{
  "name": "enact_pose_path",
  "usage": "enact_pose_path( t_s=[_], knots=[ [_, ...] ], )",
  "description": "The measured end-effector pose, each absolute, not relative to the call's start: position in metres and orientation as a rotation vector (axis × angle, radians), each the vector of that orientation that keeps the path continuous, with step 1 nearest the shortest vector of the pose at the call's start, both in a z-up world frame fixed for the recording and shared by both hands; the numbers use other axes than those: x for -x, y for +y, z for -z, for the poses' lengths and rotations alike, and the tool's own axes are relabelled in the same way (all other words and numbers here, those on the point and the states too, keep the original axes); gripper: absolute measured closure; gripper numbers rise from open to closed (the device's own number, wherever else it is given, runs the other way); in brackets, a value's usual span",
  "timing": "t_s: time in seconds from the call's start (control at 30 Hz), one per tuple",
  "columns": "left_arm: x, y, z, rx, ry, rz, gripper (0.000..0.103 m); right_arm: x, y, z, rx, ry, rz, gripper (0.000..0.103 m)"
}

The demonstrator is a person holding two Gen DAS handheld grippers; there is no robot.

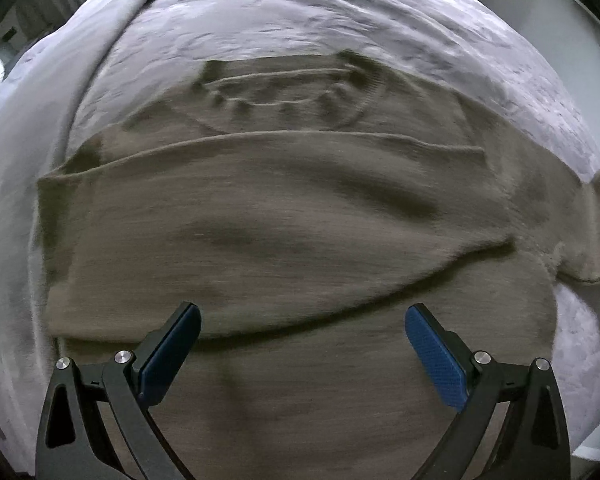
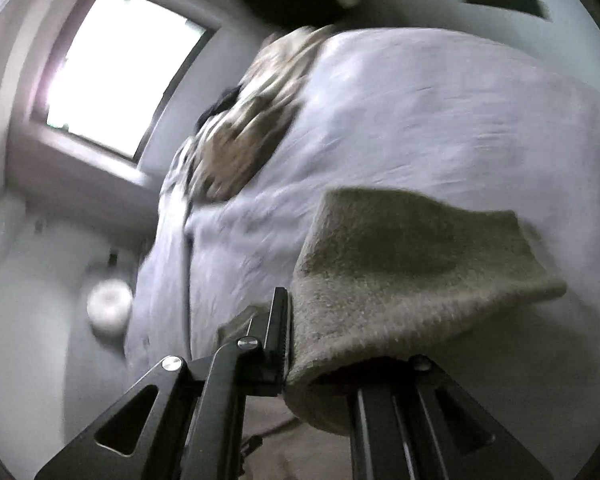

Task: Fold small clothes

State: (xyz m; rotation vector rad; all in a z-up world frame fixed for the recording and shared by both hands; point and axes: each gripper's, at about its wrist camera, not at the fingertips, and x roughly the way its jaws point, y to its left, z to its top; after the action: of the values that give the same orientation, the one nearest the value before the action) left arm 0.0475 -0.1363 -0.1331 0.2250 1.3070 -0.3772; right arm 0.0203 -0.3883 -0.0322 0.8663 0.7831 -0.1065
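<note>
Left gripper (image 1: 302, 330) jaws apart over sweater (image 1: 284, 216); right gripper (image 2: 300, 320) seemingly clamps its edge.

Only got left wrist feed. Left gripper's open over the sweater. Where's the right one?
Observer: The right gripper is shut on a part of the tan sweater, and the knit drapes over its right side.
Operator: Lifted, or flat on the bed?
Observer: Lifted, as far as I can tell; the held cloth stands up in front of the pale bedspread. The frame is blurred.
Operator: Anything else on the bed I can't see well?
Observer: A brown patterned heap of cloth lies at the bed's far end, toward a bright window.
Operator: Left status?
Observer: The left gripper is open and holds nothing, with the sweater's folded body below it.
</note>
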Motion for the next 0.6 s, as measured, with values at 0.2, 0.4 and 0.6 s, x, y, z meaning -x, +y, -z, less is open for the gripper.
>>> enact_pose_path(
  t_s=[0.2,0.4,0.6],
  knots=[
    [-0.066,-0.096,0.130,-0.177,1.280,0.330,0.001,-0.083,-0.272,0.076,-0.681,1.022,-0.046,0.093],
    [-0.084,-0.051,0.135,-0.123,1.275,0.237,0.001,-0.088,-0.229,0.145,-0.709,1.219,-0.007,0.089],
    [-0.096,-0.014,0.147,-0.083,1.290,0.200,0.001,-0.047,-0.255,0.145,-0.961,1.118,0.064,0.046]
  ],
)
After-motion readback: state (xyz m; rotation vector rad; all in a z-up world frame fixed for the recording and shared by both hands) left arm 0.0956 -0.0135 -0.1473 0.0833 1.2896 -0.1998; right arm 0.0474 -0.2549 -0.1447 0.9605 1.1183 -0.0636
